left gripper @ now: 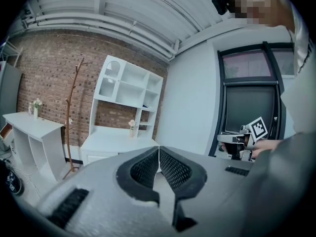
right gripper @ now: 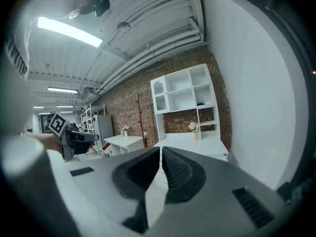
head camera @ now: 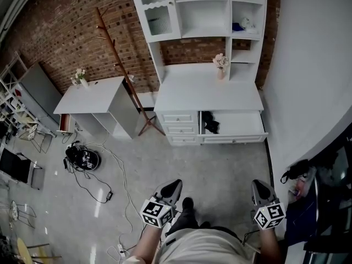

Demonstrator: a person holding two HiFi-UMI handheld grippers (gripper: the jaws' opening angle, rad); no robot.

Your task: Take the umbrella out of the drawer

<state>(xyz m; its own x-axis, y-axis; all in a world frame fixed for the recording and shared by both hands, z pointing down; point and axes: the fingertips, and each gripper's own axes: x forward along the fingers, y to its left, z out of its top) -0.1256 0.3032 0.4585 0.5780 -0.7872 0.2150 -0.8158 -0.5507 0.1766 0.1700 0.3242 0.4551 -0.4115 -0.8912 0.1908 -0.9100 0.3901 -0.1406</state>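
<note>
1. The room has a red brick wall [head camera: 66,32] at the back, a plain white wall [head camera: 308,65] on the right and a pale grey floor [head camera: 220,169].
2. A white cabinet [head camera: 209,89] with open shelves above its flat top stands against the brick. A small vase of flowers [head camera: 221,65] sits on the top near the shelves.
3. Below the top, a wide drawer [head camera: 236,138] on the cabinet's right side is pulled out, with three narrow closed drawers to its left.
4. A dark bundle, most likely the umbrella [head camera: 210,122], lies at the left end of the open drawer. It is too small in the head view to be sure.
5. Left of the cabinet, a wooden coat stand [head camera: 118,59] rises from the floor, and beyond it is a white side table [head camera: 91,95] holding another small bunch of flowers [head camera: 81,76].
6. A round dark device [head camera: 82,158] and loose cables [head camera: 118,186] lie on the floor to the left.
7. The left gripper [head camera: 175,183] is well short of the cabinet, and its jaws are pressed together with nothing between them [left gripper: 158,154].
8. The right gripper [head camera: 259,185] is level with the left and also well away from the drawer. Its jaws meet at the tips and hold nothing [right gripper: 161,154].
</note>
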